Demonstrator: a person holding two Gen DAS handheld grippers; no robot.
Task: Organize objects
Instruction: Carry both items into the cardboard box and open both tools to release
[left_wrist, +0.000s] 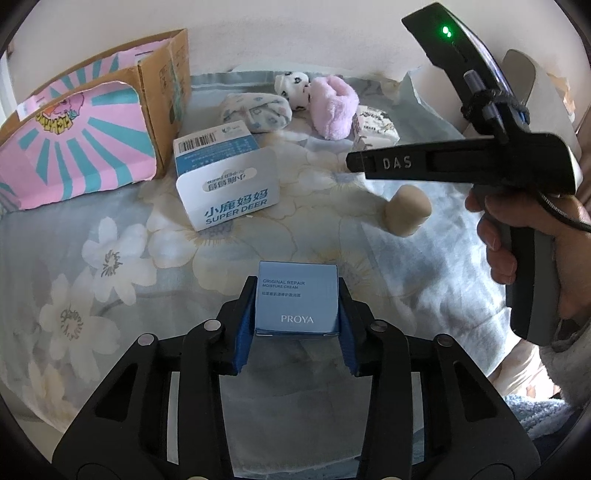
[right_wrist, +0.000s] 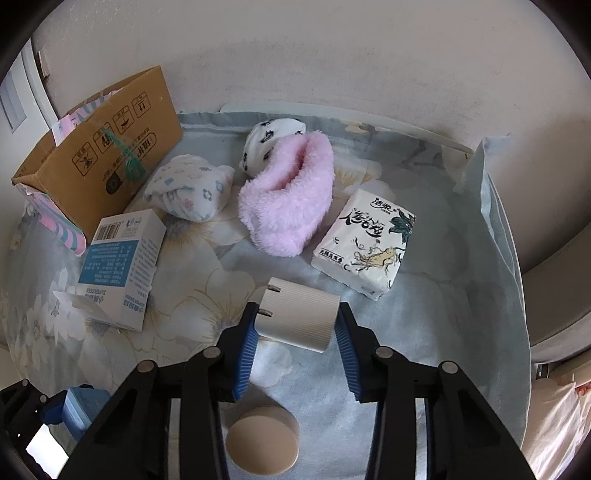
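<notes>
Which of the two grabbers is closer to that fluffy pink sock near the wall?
Right. The right gripper, shut on the white plug adapter, sits just in front of the pink sock. The left gripper clamps the blue PROYA box farther back.

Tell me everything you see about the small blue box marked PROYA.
The blue box is a small cardboard carton with a smooth, slightly shiny look, printed "ORIGINAL REPAIR MOISTURE CREAM" and "PROYA". It looks closed and undamaged. It sits squarely between the blue pads of the left tool, which press on its two sides, above the flowered bedsheet.
</notes>
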